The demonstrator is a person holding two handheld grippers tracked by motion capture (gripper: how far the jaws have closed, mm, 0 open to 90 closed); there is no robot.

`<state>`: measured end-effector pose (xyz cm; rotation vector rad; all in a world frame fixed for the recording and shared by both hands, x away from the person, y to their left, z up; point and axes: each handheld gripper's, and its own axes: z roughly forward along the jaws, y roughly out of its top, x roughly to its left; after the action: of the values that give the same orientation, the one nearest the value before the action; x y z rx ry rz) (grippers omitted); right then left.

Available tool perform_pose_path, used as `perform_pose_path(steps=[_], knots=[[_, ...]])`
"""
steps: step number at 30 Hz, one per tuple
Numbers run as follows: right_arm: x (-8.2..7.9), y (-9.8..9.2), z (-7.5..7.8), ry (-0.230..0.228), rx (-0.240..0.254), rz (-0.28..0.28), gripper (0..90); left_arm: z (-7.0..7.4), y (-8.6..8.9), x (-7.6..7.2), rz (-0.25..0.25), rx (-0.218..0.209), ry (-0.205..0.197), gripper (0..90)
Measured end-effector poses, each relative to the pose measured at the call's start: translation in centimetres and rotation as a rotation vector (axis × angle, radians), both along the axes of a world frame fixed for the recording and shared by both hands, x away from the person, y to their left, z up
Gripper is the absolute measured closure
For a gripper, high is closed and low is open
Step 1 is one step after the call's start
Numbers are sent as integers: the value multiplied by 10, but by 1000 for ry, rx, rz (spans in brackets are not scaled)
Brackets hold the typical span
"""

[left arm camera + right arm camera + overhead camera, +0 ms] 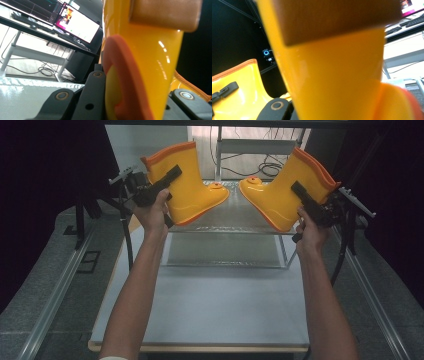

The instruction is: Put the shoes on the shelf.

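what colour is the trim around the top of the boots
Orange, on yellow boots; clearest in the high view.

the high view was dim at its edges, brightest at the back. glare streaked the left boot (150, 62); the right boot (332, 75) was blurred close up.

Glossy yellow on the left boot (187, 185), orange trim round its top and orange along the sole. The right boot (287, 187) matches: bright yellow, orange collar, orange sole edge, a small orange-and-pink motif on each toe. Black jaws on both. Pale grey worktop (215, 305), tan at its edge.
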<state>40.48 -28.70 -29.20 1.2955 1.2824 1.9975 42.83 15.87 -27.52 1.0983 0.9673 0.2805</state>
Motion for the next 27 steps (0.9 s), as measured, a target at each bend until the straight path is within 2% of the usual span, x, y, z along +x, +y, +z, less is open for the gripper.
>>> perform_pose_path(steps=[9,14,19,25,27], knots=[[7,5,-5,18,-13,-6,864,0,-2,5,10,2,2,858],[22,11,-3,27,-22,-28,864,3,-8,15,26,1,-1,858],[37,18,-1,34,-46,-47,863,3,-14,26,44,17,-13,858],[45,22,-3,43,-54,-52,864,-2,-18,35,66,20,-6,858],[48,23,-5,45,-61,-58,864,-2,-18,38,76,32,-8,858]])
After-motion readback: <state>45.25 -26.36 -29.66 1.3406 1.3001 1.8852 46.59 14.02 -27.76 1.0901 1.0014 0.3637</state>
